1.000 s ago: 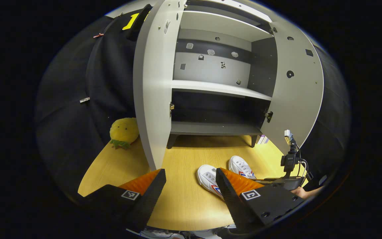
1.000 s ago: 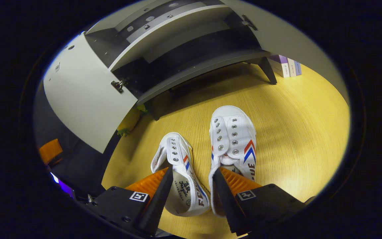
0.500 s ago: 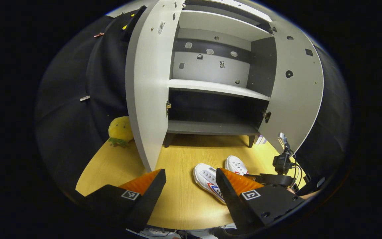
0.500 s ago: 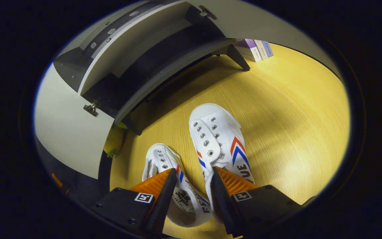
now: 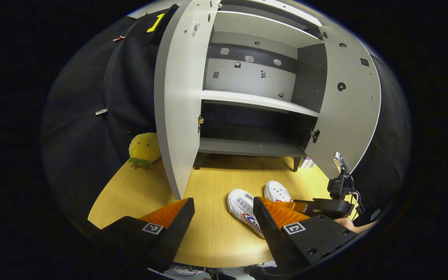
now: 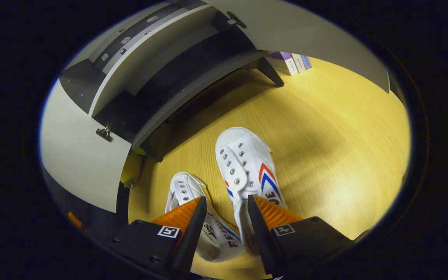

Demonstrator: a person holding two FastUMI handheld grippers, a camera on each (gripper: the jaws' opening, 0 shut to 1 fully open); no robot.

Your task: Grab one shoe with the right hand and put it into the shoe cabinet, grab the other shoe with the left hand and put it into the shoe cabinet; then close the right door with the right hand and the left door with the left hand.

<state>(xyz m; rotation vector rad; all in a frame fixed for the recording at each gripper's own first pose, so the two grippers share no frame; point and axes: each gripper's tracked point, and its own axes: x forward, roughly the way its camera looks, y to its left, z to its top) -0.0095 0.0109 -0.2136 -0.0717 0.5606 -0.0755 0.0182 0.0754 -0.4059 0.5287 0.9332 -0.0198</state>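
Yellow wood-grain bench point(image 6: 325, 128) carries a grey two-door shoe cabinet point(image 5: 247, 97), both doors swung open. Two white canvas sneakers with red-blue chevrons lie side by side before it. Right gripper point(image 6: 224, 217) — jaws apart, straddling the right-hand sneaker's point(image 6: 247, 167) inner collar wall, not yet pressing. Left gripper point(image 5: 224, 217) hangs wide, empty. Canvas looks light and floppy — pinch the collar wall by the heel.
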